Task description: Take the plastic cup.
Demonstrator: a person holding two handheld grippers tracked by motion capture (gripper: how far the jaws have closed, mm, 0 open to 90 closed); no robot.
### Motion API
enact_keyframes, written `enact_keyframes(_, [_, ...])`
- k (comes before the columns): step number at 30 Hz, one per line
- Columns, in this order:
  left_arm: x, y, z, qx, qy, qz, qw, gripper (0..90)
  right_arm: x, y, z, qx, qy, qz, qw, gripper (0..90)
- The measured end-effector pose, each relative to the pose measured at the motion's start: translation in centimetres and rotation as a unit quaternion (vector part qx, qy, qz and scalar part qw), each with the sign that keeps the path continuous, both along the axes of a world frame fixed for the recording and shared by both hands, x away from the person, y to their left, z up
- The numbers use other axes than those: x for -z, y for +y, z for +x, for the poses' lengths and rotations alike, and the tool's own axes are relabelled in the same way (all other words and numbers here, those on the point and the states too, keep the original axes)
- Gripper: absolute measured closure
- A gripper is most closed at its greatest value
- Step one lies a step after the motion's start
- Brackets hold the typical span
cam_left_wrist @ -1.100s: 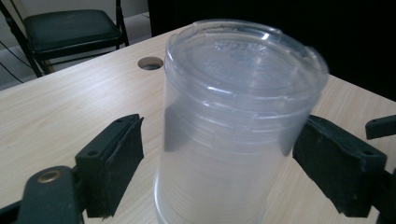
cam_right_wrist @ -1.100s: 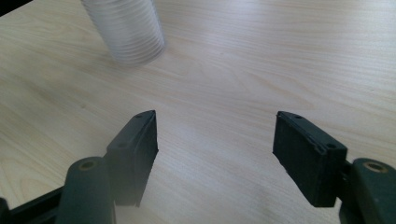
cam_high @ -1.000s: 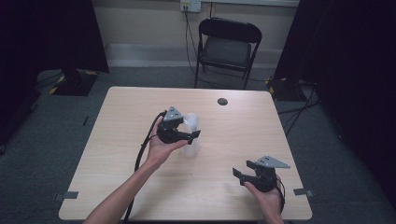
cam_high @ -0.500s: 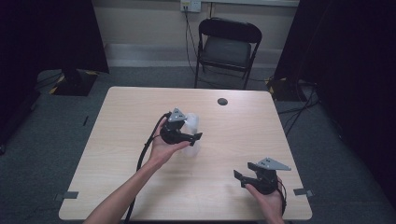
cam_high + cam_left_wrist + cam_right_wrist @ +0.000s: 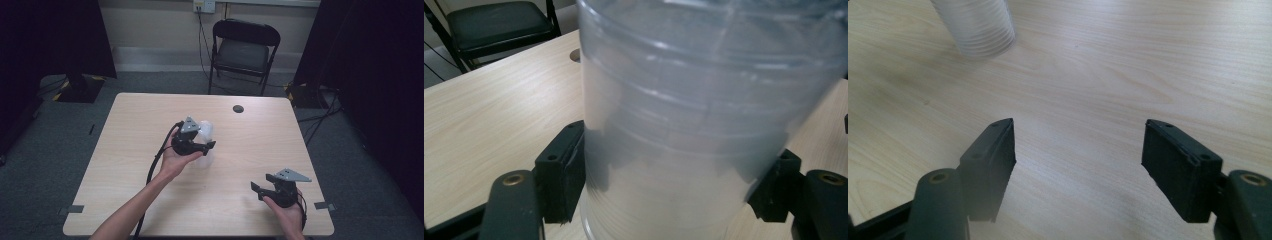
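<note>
At the middle of the pale wooden table (image 5: 125, 165), your left gripper (image 5: 204, 146) has just been closing its jaws, and the clear plastic cup stack (image 5: 704, 125) now stands between them, both black pads pressed against its ribbed wall. The left gripper view puts the translucent stack upright and very close, rising out of the top of the picture with its foot on the wood. From the high view it reads as a whitish shape (image 5: 206, 131) just beyond the gripper, well short of the small dark hole (image 5: 238, 108) near the table's far edge.

Judged from this, the grasp is made and the rest is ahead: the stack sits on the table, not lifted, not separated and not carried anywhere.

Your right gripper (image 5: 262, 184) rests near the table's near right corner, well apart from the stack, its jaws spread wide over bare wood with nothing between them. In the right gripper view the stack's ribbed base (image 5: 979, 27) shows far off, at upper left.
</note>
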State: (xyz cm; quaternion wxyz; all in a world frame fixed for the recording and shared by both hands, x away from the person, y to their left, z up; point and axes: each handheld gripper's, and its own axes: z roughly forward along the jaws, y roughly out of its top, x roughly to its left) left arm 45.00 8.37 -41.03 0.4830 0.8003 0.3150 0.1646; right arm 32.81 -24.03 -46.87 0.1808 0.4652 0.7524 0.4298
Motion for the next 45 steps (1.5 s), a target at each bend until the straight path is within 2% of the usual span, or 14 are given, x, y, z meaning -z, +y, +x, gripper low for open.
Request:
enact_keyframes(9, [-0.8,0.2,-0.3,0.000,-0.007,-0.017,0.9998,29.6,0.0,0.1,0.0,-0.001,0.002,0.000,1.0000,29.7])
enact_keyframes(19, [-1.3,0.4,-0.5,-0.010,-0.007,-0.021,0.9997,29.8,0.0,0.1,0.1,-0.002,0.000,0.000,1.0000,29.6])
enact_keyframes(21, [-1.5,0.5,-0.6,-0.011,-0.009,-0.035,0.9993,29.8,0.0,0.2,0.2,-0.003,0.001,0.001,1.0000,29.7])
enact_keyframes(27, [-1.8,0.6,-0.8,-0.018,-0.008,-0.042,0.9989,30.5,0.1,0.2,0.2,-0.001,0.002,0.004,1.0000,28.6])
enact_keyframes(37, [-2.5,0.7,-1.0,-0.017,-0.020,-0.050,0.9984,31.6,0.1,0.2,0.2,0.000,0.000,0.003,1.0000,28.4])
enact_keyframes(40, [-2.7,0.8,-1.1,-0.017,-0.022,-0.061,0.9978,32.7,0.1,0.2,0.2,0.001,0.000,0.003,1.0000,27.9])
enact_keyframes(45, [-3.1,0.6,-1.5,-0.023,-0.038,-0.067,0.9967,34.3,0.0,0.1,0.2,0.003,0.000,0.006,1.0000,27.6])
